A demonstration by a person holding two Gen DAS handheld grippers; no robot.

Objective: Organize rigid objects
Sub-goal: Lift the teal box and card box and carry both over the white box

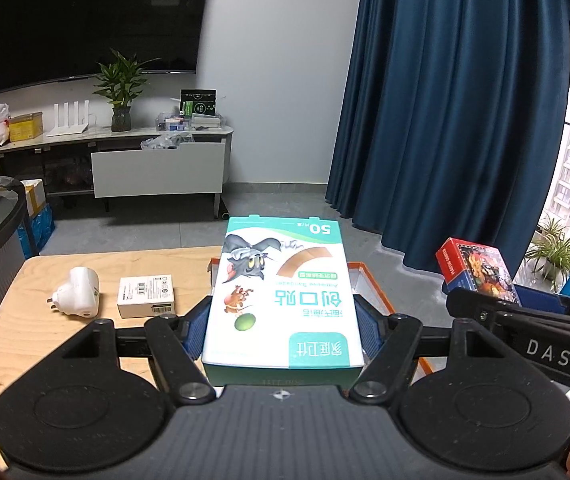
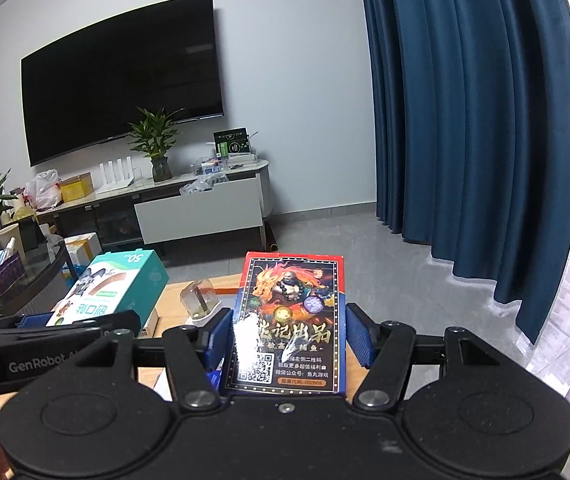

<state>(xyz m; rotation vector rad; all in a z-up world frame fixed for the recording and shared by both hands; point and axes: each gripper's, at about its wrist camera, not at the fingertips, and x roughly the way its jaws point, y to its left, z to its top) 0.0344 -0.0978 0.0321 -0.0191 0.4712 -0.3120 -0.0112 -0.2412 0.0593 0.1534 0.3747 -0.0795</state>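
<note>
My left gripper [image 1: 283, 322] is shut on a white and green plaster box [image 1: 281, 292] with a cartoon cat, held above the wooden table [image 1: 13, 320]. The box also shows in the right wrist view [image 2: 113, 288]. My right gripper [image 2: 289, 336] is shut on a dark card box [image 2: 291, 316] with a dragon picture and red and blue edges; it appears in the left wrist view [image 1: 475, 266] at the right. An orange-rimmed white tray [image 1: 369, 284] lies under the plaster box. A white plug adapter [image 1: 79, 292] and a small white box [image 1: 147, 295] lie on the table.
A clear small container [image 2: 199, 300] stands on the table between the two held boxes. A dark glass table [image 2: 25, 272] with clutter is at the left. A TV cabinet [image 1: 157, 160] and blue curtains [image 1: 445, 120] are behind.
</note>
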